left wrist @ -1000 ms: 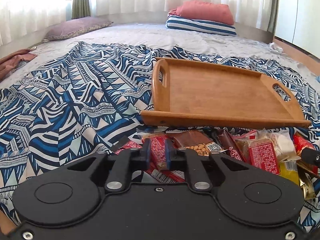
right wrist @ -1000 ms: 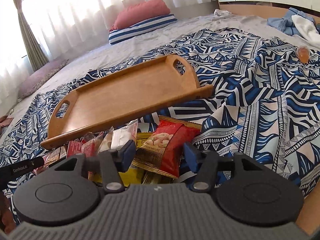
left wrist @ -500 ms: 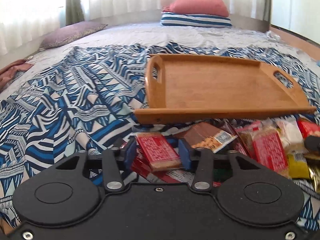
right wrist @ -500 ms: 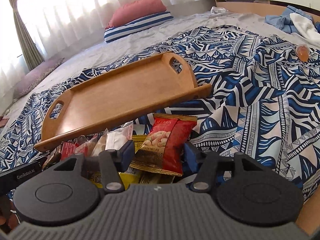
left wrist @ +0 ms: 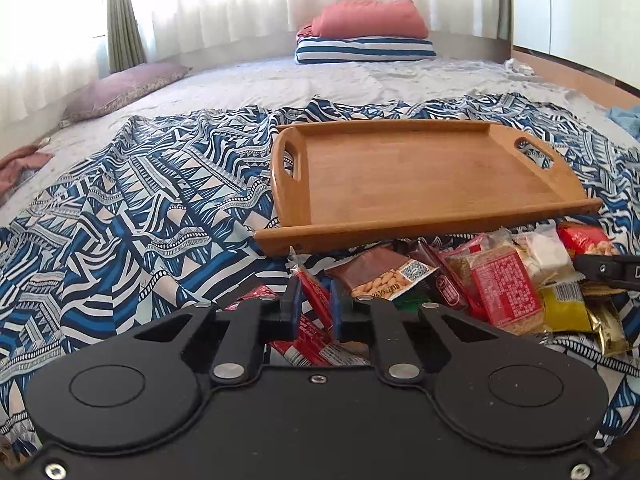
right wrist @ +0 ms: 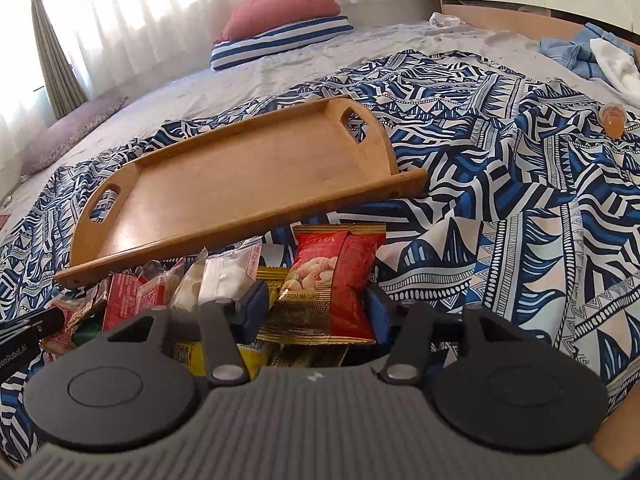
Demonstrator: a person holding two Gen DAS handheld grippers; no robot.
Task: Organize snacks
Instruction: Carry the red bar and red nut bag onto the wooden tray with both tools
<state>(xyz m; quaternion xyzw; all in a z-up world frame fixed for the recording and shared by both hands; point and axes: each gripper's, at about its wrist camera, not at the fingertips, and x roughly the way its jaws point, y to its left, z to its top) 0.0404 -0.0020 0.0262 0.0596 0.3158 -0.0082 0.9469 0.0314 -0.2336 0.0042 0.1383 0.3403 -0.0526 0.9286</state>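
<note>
Snacks (left wrist: 480,284): colourful wrapped packets, piled.

A coral pillow (left wrist: 370,19) lies on a striped pillow (left wrist: 364,49) at the bed's (left wrist: 248,84) far end, curtains (left wrist: 224,4) behind.

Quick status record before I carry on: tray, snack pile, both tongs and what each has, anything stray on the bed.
tray: wooden tray on the patterned blanket, nothing in it
snack pile: heap of packets against the tray's near edge, none moved over yet
left tongs: have just been closing, pads pressed on a red packet turned on edge
right tongs: have just been closing around a red and gold peanut bag; pads at its sides, firm contact unclear
stray: small orange bottle on the blanket, far right
</note>
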